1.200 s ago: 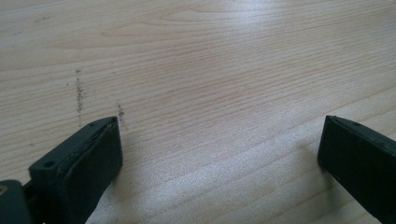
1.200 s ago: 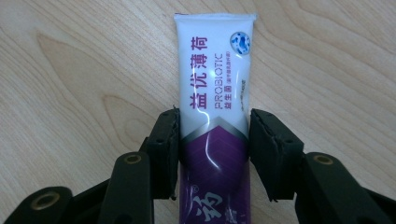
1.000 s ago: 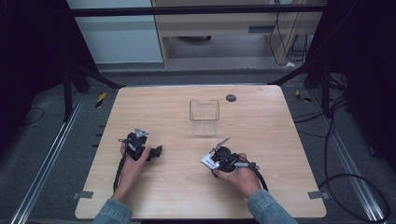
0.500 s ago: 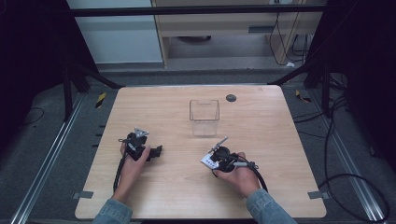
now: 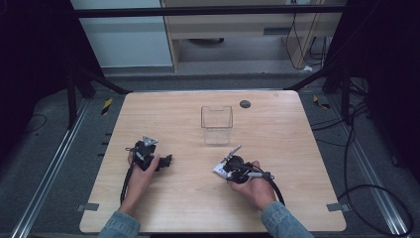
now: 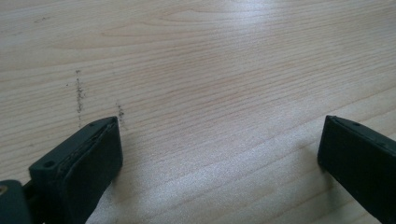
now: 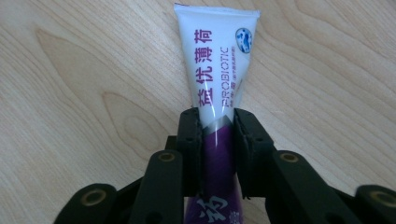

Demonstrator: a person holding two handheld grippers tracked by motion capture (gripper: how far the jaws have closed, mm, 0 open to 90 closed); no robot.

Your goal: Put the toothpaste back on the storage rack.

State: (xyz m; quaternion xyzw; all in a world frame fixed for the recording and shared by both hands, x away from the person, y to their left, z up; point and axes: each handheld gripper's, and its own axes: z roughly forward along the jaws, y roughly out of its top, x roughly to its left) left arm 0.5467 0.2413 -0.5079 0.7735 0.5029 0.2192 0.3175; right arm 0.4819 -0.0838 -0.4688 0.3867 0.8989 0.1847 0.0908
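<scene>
Pale wood grain runs across the table (image 5: 297,198), which stands on a grey floor between dark frame posts. Near its front edge, right of centre, lies a white and purple tube (image 7: 218,84) printed with the word PROBIOTIC, its flat crimped end pointing away from the right gripper (image 7: 218,123). That gripper's jaws have just been closing and now clamp the tube from both sides, where the white print meets the purple. From above, the right gripper (image 5: 229,166) sits low on the wood under the person's hand, a white corner of the tube (image 5: 218,170) peeping out at its left, much as in the earlier pictures; neither hand has shifted since then. Just beyond it, toward the far side, stands a clear plastic box (image 5: 216,124), upright and apart from the gripper, with a small dark disc (image 5: 244,104) farther back. Well apart on the left, the left gripper (image 5: 166,161) rests where it was; the left gripper (image 6: 219,149) has its jaws spread wide over bare wood, grasping nothing.
</scene>
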